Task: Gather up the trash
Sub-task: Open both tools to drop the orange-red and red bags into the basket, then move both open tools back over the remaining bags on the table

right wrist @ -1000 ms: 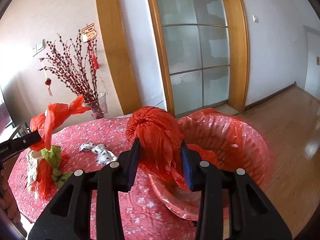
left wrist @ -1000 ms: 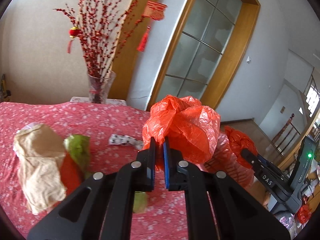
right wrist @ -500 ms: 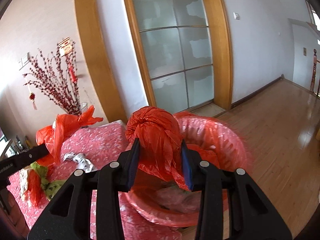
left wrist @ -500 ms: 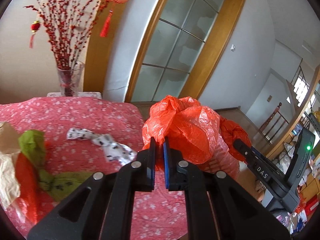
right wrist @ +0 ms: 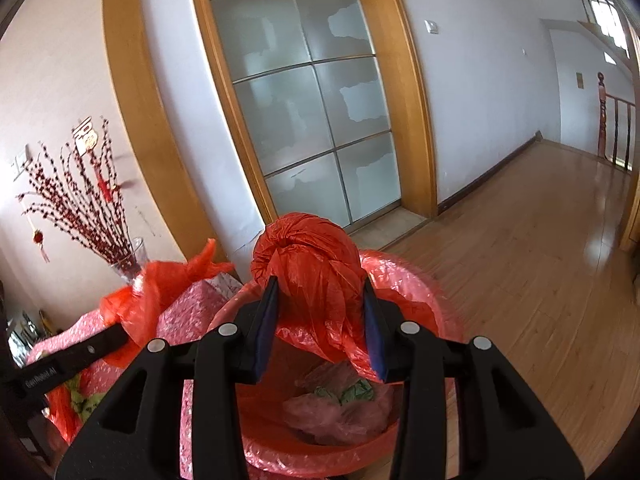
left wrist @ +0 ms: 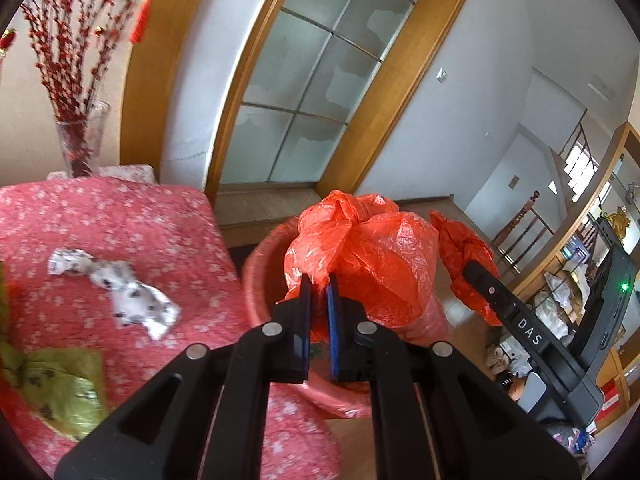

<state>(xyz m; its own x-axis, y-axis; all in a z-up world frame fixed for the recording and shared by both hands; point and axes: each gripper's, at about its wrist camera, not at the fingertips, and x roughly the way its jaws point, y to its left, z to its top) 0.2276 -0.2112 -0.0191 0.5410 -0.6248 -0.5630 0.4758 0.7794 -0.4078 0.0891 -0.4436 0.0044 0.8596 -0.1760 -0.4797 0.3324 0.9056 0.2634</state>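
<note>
My left gripper (left wrist: 318, 292) is shut on a bunched edge of the red plastic trash bag (left wrist: 360, 264). My right gripper (right wrist: 320, 320) is shut on another twisted, bunched part of the same bag (right wrist: 312, 264). The bag hangs open between them (right wrist: 404, 292), off the table's edge, with crumpled plastic and green scraps inside (right wrist: 344, 400). A crumpled white spotted wrapper (left wrist: 120, 288) and a green wrapper (left wrist: 60, 384) lie on the red floral tablecloth (left wrist: 120, 216). The right gripper shows at the right of the left wrist view (left wrist: 480, 276).
A glass vase with red branches (left wrist: 80, 136) stands at the table's far edge. A frosted glass door in a wooden frame (right wrist: 312, 112) is behind. Wooden floor (right wrist: 540, 240) stretches right. Cluttered shelves (left wrist: 560, 300) are at the far right.
Both grippers have carried the bag to the right, past the table's edge. The bag's mouth now opens wider and its contents show. The table trash has slid left in view.
</note>
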